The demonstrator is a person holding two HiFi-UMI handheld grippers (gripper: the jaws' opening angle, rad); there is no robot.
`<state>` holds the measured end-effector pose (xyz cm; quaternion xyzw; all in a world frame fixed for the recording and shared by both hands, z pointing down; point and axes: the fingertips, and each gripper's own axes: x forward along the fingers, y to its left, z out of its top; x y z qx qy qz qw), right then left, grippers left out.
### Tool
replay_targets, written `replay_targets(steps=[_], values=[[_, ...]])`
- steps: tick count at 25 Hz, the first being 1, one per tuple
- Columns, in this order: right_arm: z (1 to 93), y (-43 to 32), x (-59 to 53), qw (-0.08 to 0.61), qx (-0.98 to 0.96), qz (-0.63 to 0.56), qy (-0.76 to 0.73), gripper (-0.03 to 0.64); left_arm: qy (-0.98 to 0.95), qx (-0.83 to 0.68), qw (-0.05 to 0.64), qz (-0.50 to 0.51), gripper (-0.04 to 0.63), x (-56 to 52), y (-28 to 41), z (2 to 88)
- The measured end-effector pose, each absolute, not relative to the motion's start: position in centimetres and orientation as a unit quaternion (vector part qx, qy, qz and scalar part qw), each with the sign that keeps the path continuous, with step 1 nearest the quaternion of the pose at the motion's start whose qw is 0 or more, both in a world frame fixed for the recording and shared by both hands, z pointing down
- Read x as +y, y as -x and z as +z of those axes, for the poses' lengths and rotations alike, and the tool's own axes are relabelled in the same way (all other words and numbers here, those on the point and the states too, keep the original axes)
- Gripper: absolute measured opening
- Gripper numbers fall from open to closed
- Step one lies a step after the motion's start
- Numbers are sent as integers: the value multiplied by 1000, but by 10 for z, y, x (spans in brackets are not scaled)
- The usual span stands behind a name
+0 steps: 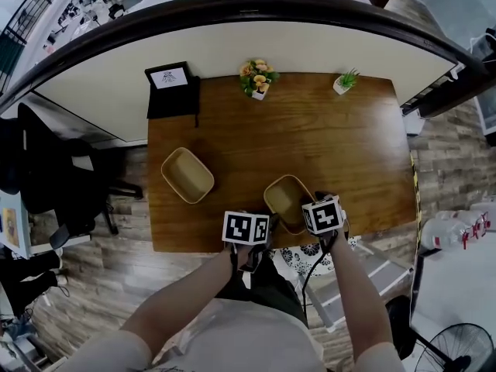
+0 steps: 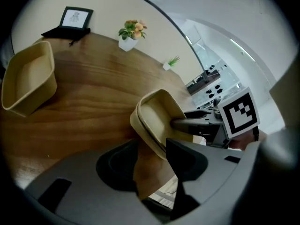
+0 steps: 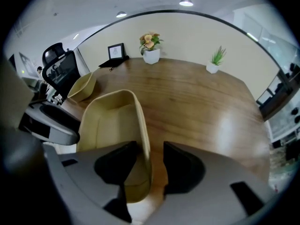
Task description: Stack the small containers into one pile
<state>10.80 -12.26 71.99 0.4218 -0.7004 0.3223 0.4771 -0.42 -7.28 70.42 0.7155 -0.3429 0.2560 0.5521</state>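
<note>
Two beige containers are on the wooden table (image 1: 325,138). One (image 1: 187,174) (image 2: 28,81) (image 3: 82,87) lies alone at the left. The other (image 1: 285,200) (image 2: 157,114) (image 3: 110,125) sits at the front edge, between both grippers. My left gripper (image 1: 262,225) (image 2: 152,161) straddles its near corner; the rim lies close to the right-hand jaw, and bare wood shows beside the left-hand one. My right gripper (image 1: 316,209) (image 3: 150,165) straddles its side wall, one jaw inside and one outside, with a gap showing on the outer side. Both grippers are open.
At the table's far edge stand a framed picture on a black stand (image 1: 169,78), a flower pot (image 1: 258,79) and a small green plant (image 1: 346,81). A black office chair (image 1: 46,177) is left of the table. The held container sits right at the front edge.
</note>
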Motion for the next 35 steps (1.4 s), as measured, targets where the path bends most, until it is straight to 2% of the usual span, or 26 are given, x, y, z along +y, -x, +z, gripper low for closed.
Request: replay_targets(steps=[3, 7, 14, 23, 29, 35], values=[[726, -105, -124, 496, -700, 307, -412, 187, -705, -343, 569, 249, 206, -74, 8, 709], [728, -104, -126, 495, -702, 307, -409, 189, -715, -343, 549, 263, 229, -76, 10, 711], [692, -104, -133, 442, -719, 317, -433, 189, -747, -347, 498, 269, 222, -90, 18, 684], [554, -86, -172, 320, -785, 245, -470, 192, -819, -380, 361, 233, 242, -146, 43, 577], [443, -76, -176, 232, -821, 174, -492, 197, -862, -422, 225, 171, 249, -178, 65, 472], [347, -72, -163, 157, -836, 99, -516, 232, -887, -428, 138, 99, 258, -180, 74, 380]])
